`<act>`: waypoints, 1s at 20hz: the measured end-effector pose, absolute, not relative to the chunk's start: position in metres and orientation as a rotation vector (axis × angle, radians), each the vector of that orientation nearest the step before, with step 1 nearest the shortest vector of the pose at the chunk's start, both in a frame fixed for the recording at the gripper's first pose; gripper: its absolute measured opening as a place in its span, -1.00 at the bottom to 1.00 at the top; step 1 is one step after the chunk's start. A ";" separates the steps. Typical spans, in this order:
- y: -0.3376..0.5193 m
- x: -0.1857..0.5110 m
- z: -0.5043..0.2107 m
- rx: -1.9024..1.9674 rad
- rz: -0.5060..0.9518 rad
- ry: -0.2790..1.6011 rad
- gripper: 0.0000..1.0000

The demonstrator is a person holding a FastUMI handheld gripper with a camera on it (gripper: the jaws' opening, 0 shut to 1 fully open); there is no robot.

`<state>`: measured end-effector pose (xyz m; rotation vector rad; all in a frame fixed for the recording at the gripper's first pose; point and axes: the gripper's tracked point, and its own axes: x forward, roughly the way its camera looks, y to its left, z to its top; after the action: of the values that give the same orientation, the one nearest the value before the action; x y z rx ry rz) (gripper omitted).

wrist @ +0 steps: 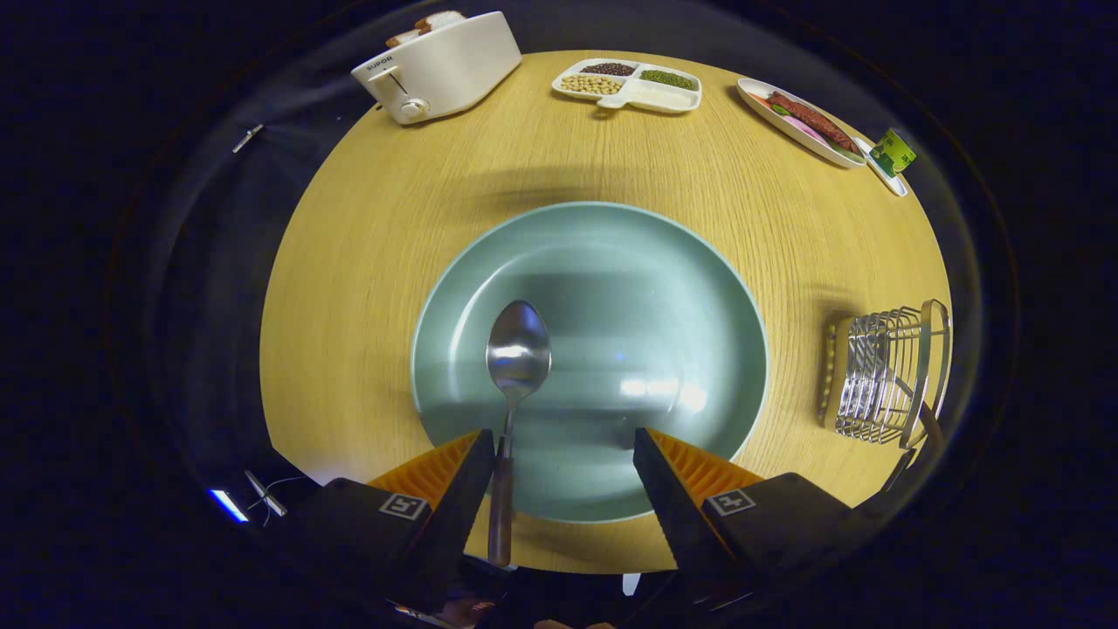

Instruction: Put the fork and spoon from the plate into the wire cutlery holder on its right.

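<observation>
A pale green plate (664, 288) lies on the round wooden table just ahead of my fingers. A metal spoon (517, 349) with a dark handle rests on it, bowl toward the plate's middle, handle running back over the plate's near rim beside my left finger. My gripper (563, 454) hangs above the plate's near edge, open wide; the spoon's handle lies just inside the left finger, and I cannot tell whether they touch. The wire cutlery holder (882, 376) stands on the table to the right of the plate. A dark handle sticks out by its near side.
Beyond the plate, a white toaster (441, 65) with bread stands at the far left. A divided tray of beans (629, 85) sits at the far middle, and a long dish of food (803, 122) at the far right. Bare tabletop (349, 288) lies left of the plate.
</observation>
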<state>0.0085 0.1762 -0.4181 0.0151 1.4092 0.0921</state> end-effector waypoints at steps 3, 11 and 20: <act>0.175 0.005 -0.424 0.009 0.088 1.429 0.95; 0.175 -0.004 -0.428 -0.017 0.126 1.469 0.01; 0.187 -0.016 -0.429 -0.033 0.265 1.491 -0.79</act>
<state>-0.0161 0.1866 -0.4288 -0.0327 1.4911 0.2647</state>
